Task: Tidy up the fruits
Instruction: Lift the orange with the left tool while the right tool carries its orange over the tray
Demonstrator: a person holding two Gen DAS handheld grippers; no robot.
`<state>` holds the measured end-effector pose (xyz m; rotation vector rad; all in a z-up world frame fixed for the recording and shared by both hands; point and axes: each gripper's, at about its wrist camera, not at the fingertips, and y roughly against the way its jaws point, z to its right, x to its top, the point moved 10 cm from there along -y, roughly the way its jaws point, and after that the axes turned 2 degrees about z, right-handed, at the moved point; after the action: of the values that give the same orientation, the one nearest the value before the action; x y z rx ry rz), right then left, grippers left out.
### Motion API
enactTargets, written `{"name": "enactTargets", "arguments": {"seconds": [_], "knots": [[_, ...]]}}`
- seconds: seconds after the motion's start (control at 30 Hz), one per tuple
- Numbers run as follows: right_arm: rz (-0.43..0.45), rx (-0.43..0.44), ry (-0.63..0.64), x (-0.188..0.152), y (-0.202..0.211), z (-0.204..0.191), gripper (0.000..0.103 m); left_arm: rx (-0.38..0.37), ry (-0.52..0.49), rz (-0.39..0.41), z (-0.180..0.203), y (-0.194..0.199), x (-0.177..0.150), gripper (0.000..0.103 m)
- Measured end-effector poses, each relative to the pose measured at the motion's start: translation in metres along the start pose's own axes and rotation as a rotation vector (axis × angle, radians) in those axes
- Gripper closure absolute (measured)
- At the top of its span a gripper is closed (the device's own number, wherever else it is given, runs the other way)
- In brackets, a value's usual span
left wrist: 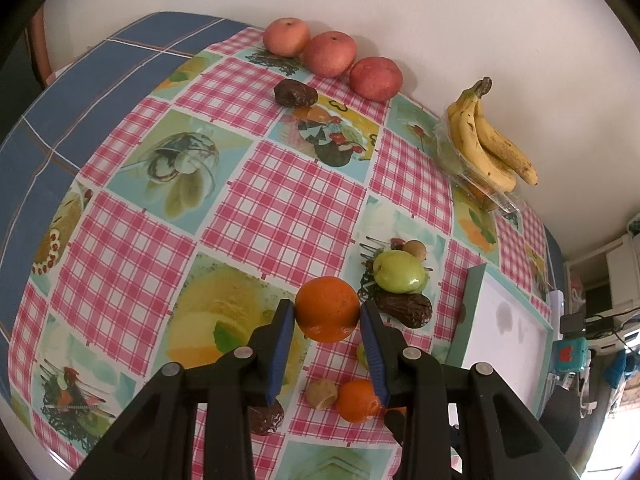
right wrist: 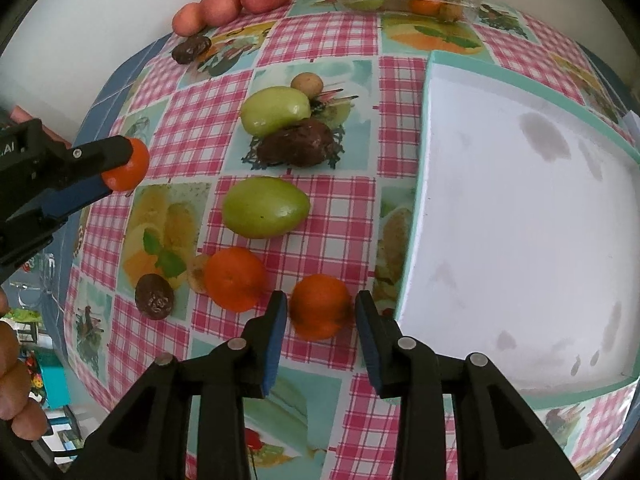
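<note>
My left gripper is shut on an orange and holds it above the table; it also shows in the right wrist view. My right gripper is open, its fingers on either side of another orange that lies on the table. A third orange lies just left of it. Two green fruits, dark wrinkled fruits and small brown fruits lie mid-table. An empty white tray with a teal rim sits at the right.
Three red apples line the wall at the back. Bananas rest on a clear plastic box of fruit. Another dark fruit lies near the apples. The checked tablecloth covers the table.
</note>
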<state>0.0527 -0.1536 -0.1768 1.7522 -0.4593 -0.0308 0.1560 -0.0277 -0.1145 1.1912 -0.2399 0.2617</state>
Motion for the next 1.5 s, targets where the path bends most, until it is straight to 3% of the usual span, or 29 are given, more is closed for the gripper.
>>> {"name": "enactTargets", "arguments": {"seconds": [0.37,0.7,0.8,0.87,1.17,1.2,1.27,1.33,1.5], "knots": [[0.012,0.017,0.008,0.003,-0.006,-0.005,0.067,-0.017,0.003,0.02,0.002,0.004,0.003,0.067],[0.122,0.016,-0.043,0.02,0.026,0.007,0.067,-0.013,-0.004,0.014,0.004,0.0,0.005,0.066],[0.137,0.004,-0.079,0.022,0.03,0.019,0.067,0.026,0.009,-0.011,-0.008,-0.011,0.004,0.064],[0.14,0.006,-0.093,0.024,0.031,0.022,0.067,0.065,0.005,-0.053,-0.016,-0.025,-0.001,0.053],[0.13,0.012,-0.1,0.02,0.031,0.026,0.067,0.119,-0.048,-0.155,-0.016,-0.058,-0.024,0.053],[0.13,0.011,-0.1,0.02,0.03,0.025,0.067,0.118,-0.046,-0.147,-0.016,-0.057,-0.023,0.053],[0.129,0.013,-0.102,0.02,0.03,0.025,0.067,0.123,-0.059,-0.126,-0.016,-0.053,-0.02,0.068],[0.13,0.012,-0.101,0.02,0.03,0.025,0.067,0.119,-0.069,-0.112,-0.013,-0.05,-0.018,0.076],[0.134,0.016,-0.11,0.021,0.032,0.027,0.067,0.11,-0.082,-0.103,-0.009,-0.048,-0.015,0.08]]}}
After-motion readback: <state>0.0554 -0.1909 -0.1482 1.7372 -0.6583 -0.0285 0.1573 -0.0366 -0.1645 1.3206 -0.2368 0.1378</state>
